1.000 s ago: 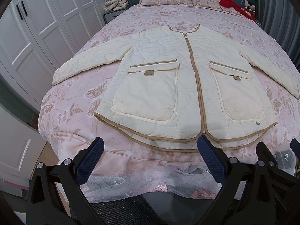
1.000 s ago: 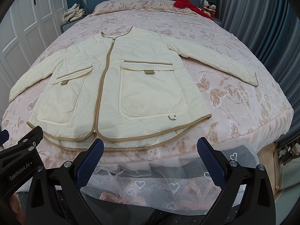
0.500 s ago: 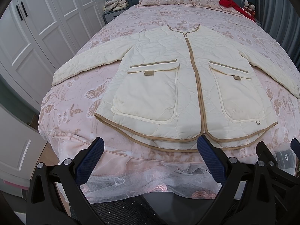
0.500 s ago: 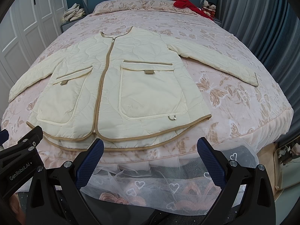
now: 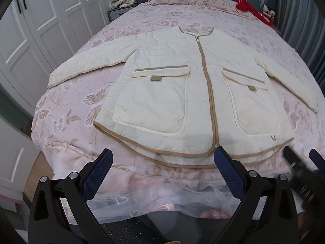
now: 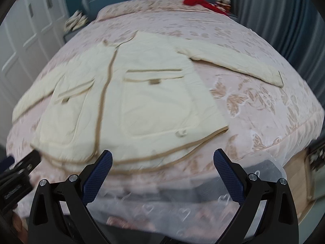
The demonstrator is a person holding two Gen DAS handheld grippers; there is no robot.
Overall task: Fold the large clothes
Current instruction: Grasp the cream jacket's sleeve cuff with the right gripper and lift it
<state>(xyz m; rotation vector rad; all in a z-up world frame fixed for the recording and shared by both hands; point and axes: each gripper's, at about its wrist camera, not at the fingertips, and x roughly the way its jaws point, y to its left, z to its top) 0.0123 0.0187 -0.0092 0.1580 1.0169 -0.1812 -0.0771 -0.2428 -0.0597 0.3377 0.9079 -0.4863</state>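
Jacket (image 5: 195, 93) flat, both grippers moved closer

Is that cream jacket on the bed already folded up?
No, the cream jacket lies spread flat on the bed, zipped, with both sleeves stretched out sideways.

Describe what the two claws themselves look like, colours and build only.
The left claw and the right claw match: two matte black angular plastic arms, each ending in a dark blue finely textured pad, with silver screws at the joints. No cables or sleeves are visible.
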